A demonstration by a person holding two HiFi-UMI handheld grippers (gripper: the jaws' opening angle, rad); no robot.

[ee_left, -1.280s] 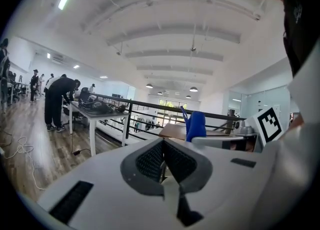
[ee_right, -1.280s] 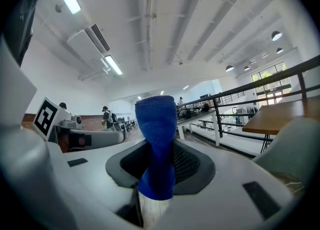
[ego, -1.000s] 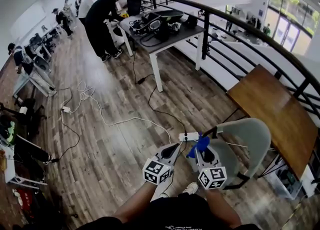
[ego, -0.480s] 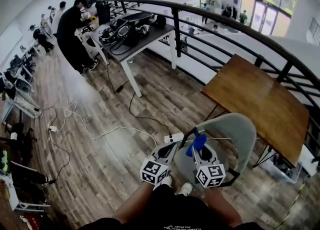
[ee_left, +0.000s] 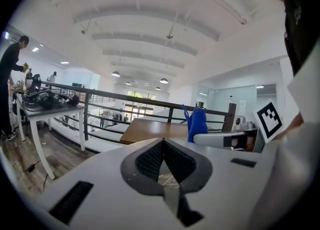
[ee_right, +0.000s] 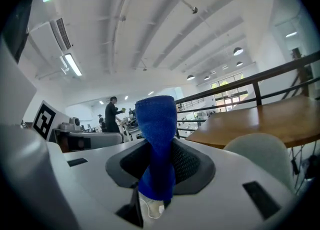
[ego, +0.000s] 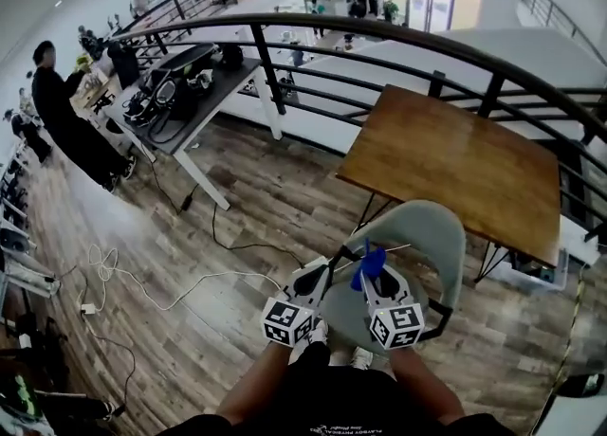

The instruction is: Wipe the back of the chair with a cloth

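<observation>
A pale grey-green chair with black arms stands just in front of me, its curved back toward the wooden table. My right gripper hovers over the seat, shut on a blue cloth that sticks up from its jaws; in the right gripper view the blue cloth fills the jaw gap, with the chair back at lower right. My left gripper hangs beside it at the chair's left edge, shut with nothing held. In the left gripper view its jaws meet, and the blue cloth shows beyond.
A black curved railing runs behind the wooden table. A white desk loaded with cables and gear stands at the left, with a person beside it. Cables trail across the wood floor. My feet show below the chair.
My view has swung to the right: the wooden table and chair have moved toward the centre and the white desk toward the left. Both grippers keep their places by the chair.
</observation>
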